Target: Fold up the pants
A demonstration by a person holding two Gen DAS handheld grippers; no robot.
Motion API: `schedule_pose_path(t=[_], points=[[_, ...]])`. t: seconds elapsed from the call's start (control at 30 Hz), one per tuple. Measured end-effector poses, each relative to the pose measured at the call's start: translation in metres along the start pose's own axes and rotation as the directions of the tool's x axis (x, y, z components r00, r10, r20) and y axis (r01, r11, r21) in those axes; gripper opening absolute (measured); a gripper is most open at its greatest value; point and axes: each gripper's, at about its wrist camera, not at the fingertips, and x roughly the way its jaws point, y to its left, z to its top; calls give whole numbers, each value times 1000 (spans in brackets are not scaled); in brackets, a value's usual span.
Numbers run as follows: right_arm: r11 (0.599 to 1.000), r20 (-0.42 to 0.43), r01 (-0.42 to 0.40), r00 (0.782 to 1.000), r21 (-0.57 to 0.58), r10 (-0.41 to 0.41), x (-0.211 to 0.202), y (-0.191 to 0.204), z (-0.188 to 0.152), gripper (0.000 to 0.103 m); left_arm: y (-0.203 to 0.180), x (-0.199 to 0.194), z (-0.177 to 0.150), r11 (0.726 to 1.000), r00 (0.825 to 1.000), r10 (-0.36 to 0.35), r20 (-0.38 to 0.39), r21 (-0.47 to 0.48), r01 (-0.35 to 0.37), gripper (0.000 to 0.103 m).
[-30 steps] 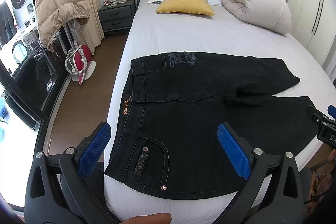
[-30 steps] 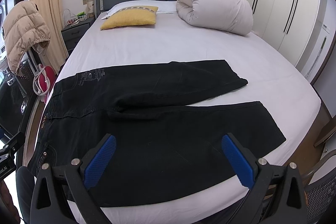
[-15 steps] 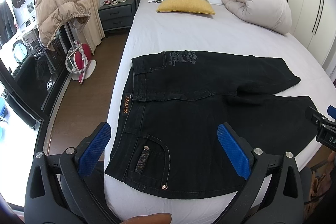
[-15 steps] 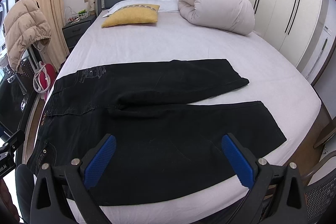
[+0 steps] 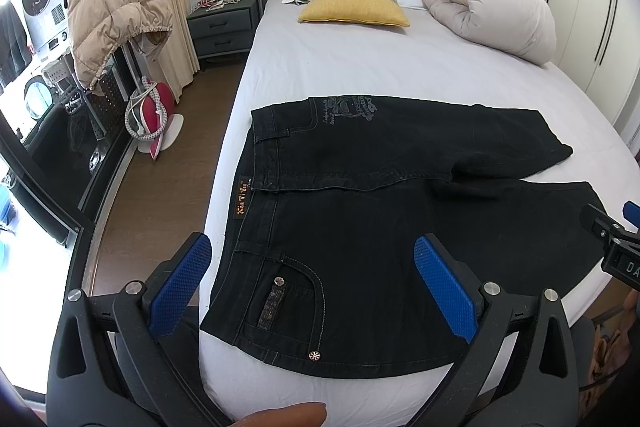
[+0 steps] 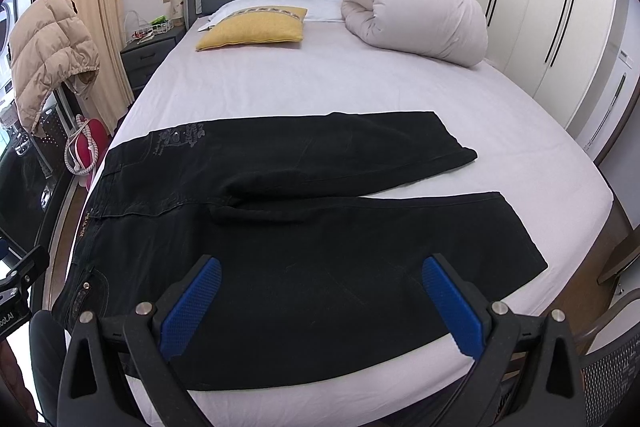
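Note:
Black jeans [image 5: 360, 211] lie flat across the near end of a white bed [image 5: 360, 67], waistband at the left, both legs spread to the right. They also show in the right wrist view [image 6: 300, 227]. My left gripper [image 5: 312, 267] is open and empty, hovering above the waist and back pocket near the front edge. My right gripper [image 6: 320, 291] is open and empty, hovering above the nearer leg. The tip of the right gripper [image 5: 616, 239] shows at the right edge of the left wrist view.
A yellow pillow [image 5: 354, 11] and a rolled white duvet [image 5: 492, 11] lie at the head of the bed. A nightstand [image 5: 224, 27], a beige puffer jacket [image 5: 108, 15] on a rack and a red item [image 5: 154, 115] stand left. Wardrobes [image 6: 560, 19] stand right.
Both grippers have drifted slightly; the views shift a little. The jeans have not moved and both grippers stay open.

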Motion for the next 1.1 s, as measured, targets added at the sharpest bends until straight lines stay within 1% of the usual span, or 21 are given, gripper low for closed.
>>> schedule_pose_path(t=[0.27,0.47,0.57,0.63,0.73,0.77,0.8,0.83,0.93,0.97,1.0,1.03,1.07,1.1], points=[[1000,-1,0,1000,0,0,0,1,0,103,3,3,-9,1000,1000,12,10,8,-12,103],[1000,-2,-3,1000,2,3,1,2,0,103,-2,-3,-10,999,998,28,55,32,-30,103],[1000,-4,-13,1000,-1,13,1,3,-1,103,-3,-6,-11,998,996,23,86,55,-28,103],[999,-5,-32,999,-2,32,3,4,1,103,-2,-5,-8,998,996,5,93,69,-12,103],[998,8,-66,998,-8,66,6,5,6,103,3,7,9,993,995,-79,68,88,73,103],[997,22,-74,997,-14,74,7,5,8,103,6,12,16,992,993,-96,64,91,90,103],[997,35,-80,996,-18,81,7,5,11,103,9,16,22,991,993,-98,63,92,92,103],[996,55,-90,994,-26,91,8,6,15,103,11,21,29,992,994,-92,65,95,86,103],[992,105,-111,988,-51,116,12,5,29,103,15,34,42,993,994,-28,107,114,16,103],[990,118,-125,984,-63,132,15,5,34,103,18,37,45,995,991,-16,132,99,3,103],[988,123,-133,982,-72,141,17,4,40,103,23,41,47,998,988,-15,157,58,5,103],[986,129,-143,980,-86,153,22,4,45,103,28,44,50,1000,987,-13,162,23,10,103],[983,132,-153,977,-102,166,27,4,51,103,30,50,53,1000,988,-2,151,4,2,103],[980,131,-162,975,-116,177,33,4,56,103,33,59,58,1000,994,20,108,-9,-19,103]])
